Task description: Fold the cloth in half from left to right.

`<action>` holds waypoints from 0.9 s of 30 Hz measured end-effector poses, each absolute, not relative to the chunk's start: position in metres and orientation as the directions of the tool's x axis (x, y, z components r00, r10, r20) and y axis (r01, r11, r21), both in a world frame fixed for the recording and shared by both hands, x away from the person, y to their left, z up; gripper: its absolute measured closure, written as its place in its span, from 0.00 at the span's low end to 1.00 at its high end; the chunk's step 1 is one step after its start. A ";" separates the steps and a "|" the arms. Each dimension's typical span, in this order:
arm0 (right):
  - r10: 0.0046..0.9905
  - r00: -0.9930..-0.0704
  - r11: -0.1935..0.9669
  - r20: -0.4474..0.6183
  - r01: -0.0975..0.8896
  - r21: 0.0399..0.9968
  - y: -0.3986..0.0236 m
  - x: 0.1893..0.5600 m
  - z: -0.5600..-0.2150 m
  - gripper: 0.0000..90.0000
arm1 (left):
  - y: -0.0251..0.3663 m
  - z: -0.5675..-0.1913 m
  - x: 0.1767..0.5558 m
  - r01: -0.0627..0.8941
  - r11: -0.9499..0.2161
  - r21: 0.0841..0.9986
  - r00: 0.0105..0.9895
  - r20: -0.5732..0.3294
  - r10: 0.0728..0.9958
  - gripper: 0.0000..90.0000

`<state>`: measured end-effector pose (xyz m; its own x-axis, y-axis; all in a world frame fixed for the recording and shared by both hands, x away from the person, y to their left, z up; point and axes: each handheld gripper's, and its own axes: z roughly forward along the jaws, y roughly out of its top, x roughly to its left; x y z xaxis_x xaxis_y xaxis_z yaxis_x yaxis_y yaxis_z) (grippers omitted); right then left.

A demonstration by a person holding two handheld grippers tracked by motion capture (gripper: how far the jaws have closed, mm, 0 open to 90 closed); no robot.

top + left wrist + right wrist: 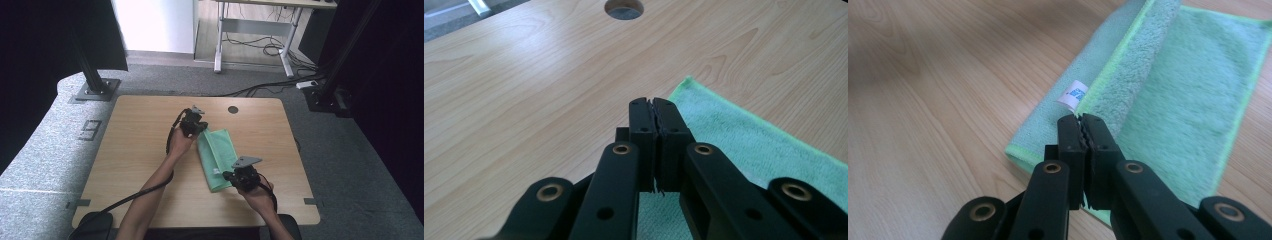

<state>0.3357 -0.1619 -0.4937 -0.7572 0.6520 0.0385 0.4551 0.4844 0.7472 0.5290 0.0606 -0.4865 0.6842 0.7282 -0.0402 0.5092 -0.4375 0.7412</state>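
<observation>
Green terry cloth (216, 157): folded lengthwise, lying mid-counter, white tag on its folded edge.
Wooden counter (135, 150): light, cloth-bearing.
Left tongs (200, 128): closed, empty, at cloth's far end.
Right tongs (229, 176): closed, empty, at near end.

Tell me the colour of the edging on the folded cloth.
Lime green trim on the mint-green folded terry cloth, clearest in the right gripper view.
</observation>
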 end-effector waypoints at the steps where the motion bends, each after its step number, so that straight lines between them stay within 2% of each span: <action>1: 0.656 -0.754 0.482 0.039 0.458 0.747 -0.164 0.336 -0.494 0.96 | 0.055 -0.487 0.531 0.509 -0.443 0.738 0.687 -0.038 0.726 0.97; 27: 0.721 -0.691 0.462 0.050 0.533 0.709 -0.198 0.346 -0.514 0.96 | 0.003 -0.513 0.552 0.505 -0.521 0.688 0.723 -0.008 0.691 0.97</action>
<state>0.3463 -0.1983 -0.5140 -0.6912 0.7209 0.0500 0.5331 0.4620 0.7088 0.5524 0.0030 -0.5133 0.7232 0.6905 -0.0084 0.5054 -0.5211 0.6878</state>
